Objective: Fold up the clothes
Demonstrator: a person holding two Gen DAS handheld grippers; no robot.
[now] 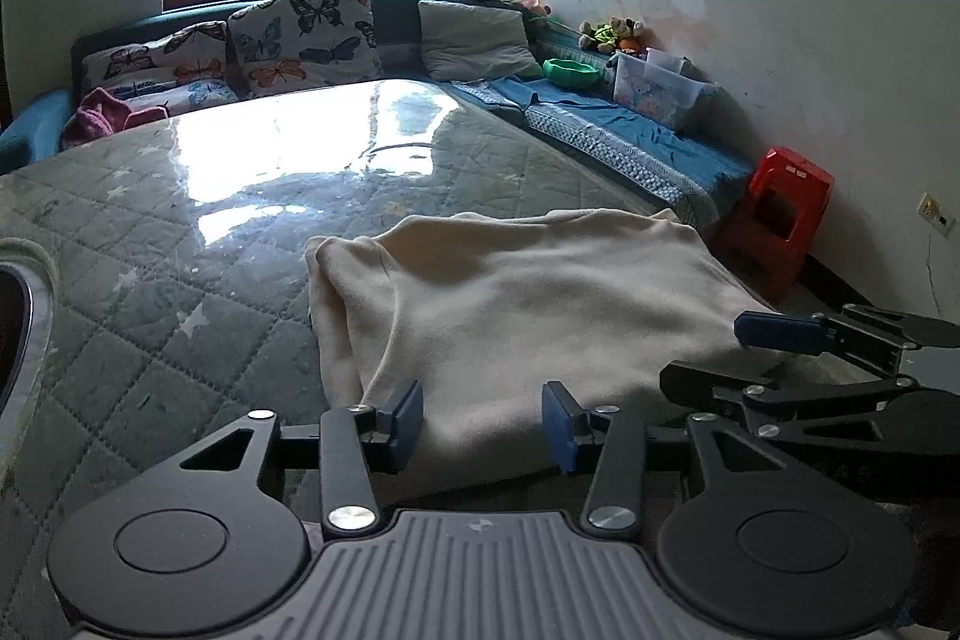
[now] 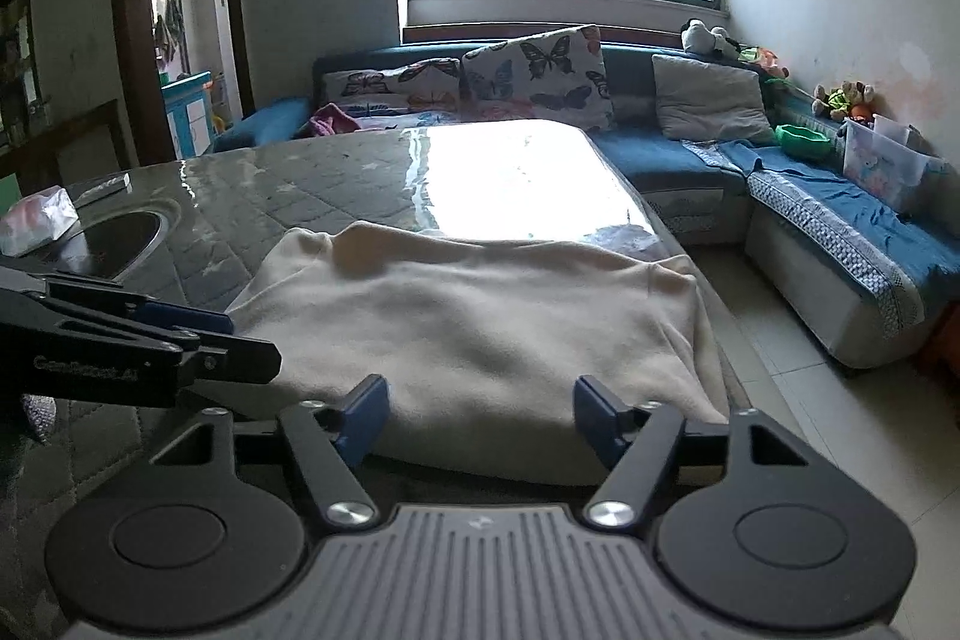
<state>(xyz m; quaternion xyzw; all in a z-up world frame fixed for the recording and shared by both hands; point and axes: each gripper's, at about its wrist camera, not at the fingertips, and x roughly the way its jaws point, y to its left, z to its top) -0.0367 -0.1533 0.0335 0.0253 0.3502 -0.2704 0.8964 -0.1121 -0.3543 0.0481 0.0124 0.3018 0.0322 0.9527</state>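
Observation:
A cream garment (image 1: 510, 304) lies folded over on the quilted, glass-topped table (image 1: 180, 232), reaching its near right corner. My left gripper (image 1: 483, 421) stands open over the garment's near edge, blue pads apart, nothing pinched between them. My right gripper (image 2: 480, 418) is open too, wider, at the same near edge of the cream garment (image 2: 480, 322). Each gripper shows in the other's view: the right gripper (image 1: 780, 358) at the right, the left gripper (image 2: 216, 340) at the left, both beside the cloth.
A blue corner sofa (image 2: 840, 220) with butterfly cushions (image 1: 300, 34) rings the table. A red stool (image 1: 780, 220) stands on the floor to the right. A round recess (image 2: 120, 232) and a tissue pack (image 2: 36, 220) sit at the table's left. A clear bin (image 1: 660, 91) rests on the sofa.

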